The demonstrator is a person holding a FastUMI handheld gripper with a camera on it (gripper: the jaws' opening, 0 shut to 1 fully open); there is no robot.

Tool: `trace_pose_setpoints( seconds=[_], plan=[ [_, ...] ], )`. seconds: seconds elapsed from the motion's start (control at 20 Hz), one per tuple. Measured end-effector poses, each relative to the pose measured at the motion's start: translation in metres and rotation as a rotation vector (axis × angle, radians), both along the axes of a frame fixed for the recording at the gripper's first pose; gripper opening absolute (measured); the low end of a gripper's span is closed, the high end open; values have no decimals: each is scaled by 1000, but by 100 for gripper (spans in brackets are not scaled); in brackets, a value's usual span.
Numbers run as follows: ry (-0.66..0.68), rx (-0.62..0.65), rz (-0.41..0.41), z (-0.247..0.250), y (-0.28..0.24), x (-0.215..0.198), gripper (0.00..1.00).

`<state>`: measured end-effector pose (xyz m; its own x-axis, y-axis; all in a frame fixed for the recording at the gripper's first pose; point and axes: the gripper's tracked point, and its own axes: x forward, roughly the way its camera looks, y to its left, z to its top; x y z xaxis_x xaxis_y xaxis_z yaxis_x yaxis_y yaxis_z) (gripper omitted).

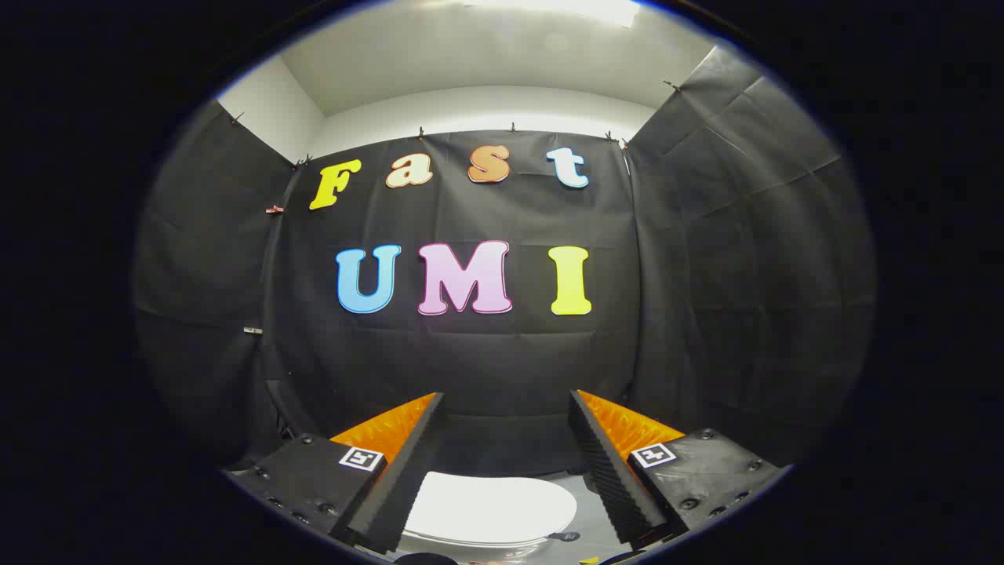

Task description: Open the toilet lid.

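The white toilet lid point(490, 506) lies flat and closed, low down between my two fingers and below them. My gripper point(506, 404) is held above the toilet, its fingers spread wide apart with nothing between them. It points at the black cloth wall rather than down at the lid. No part of the gripper touches the lid. The lid's near edge is cut off from sight.
Black cloth walls point(486, 361) close the booth at the back and on both sides, with a white ceiling point(486, 55) above. A strip of grey floor point(584, 490) runs to the right of the toilet.
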<state>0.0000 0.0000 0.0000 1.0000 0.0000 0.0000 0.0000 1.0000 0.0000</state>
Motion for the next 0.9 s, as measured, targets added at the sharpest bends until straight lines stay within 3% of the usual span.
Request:
trace_pose_setpoints(
  seconds=[0.9],
  plan=[
    [-7,1,0,1,-1,-3,99]
  ],
)
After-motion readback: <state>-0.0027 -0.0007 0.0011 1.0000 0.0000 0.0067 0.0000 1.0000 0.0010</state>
